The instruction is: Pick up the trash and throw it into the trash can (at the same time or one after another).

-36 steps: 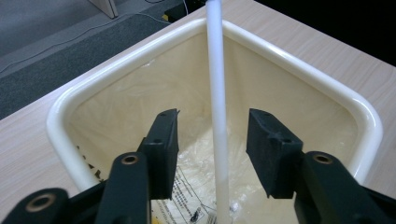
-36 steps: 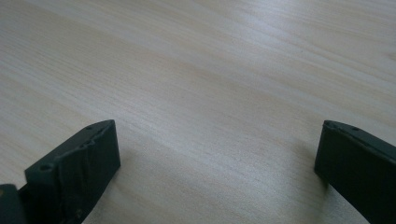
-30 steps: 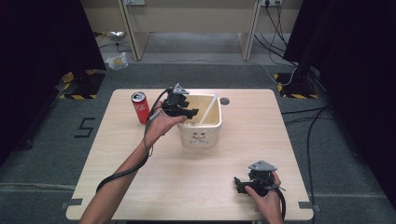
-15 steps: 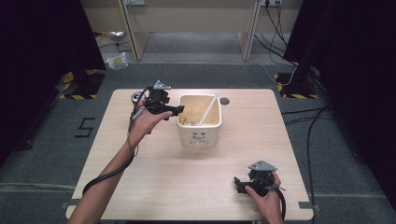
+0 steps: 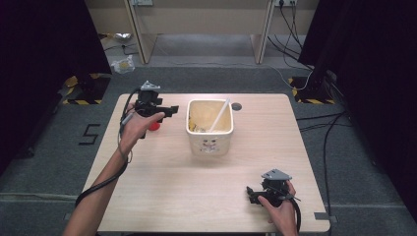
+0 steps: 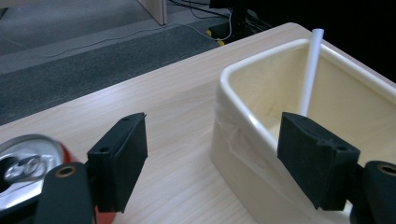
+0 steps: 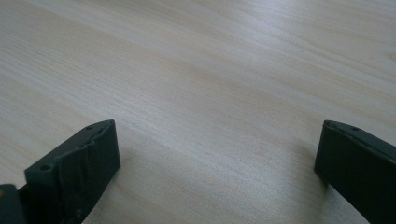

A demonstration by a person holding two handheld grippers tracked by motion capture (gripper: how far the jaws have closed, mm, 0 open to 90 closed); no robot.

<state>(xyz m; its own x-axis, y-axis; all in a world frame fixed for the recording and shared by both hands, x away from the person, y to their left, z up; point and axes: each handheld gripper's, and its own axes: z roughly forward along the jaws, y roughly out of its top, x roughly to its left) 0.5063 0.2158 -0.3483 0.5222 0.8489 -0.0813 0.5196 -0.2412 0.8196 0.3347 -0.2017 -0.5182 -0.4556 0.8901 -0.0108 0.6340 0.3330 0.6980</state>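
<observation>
Pale wood tabletop (image 5: 162,191) under you. Your left gripper (image 6: 210,158) has its jaws spread wide and empty, the red can (image 6: 23,163) just below its near jaw, so the approach looks lined up for a grab. Beside it stands the cream tub (image 5: 210,129) with a white straw (image 5: 219,114) leaning inside. Your right gripper (image 5: 255,194) rests gaping wide at the near edge, well clear.

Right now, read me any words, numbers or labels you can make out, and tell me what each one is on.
"5": dark marking on the grey floor, left of the table.
Red can beside the left tool: no brand wording legible; its silver top faces the camera.
Cream bin: a small printed face-like picture on the front, no readable words.
</observation>
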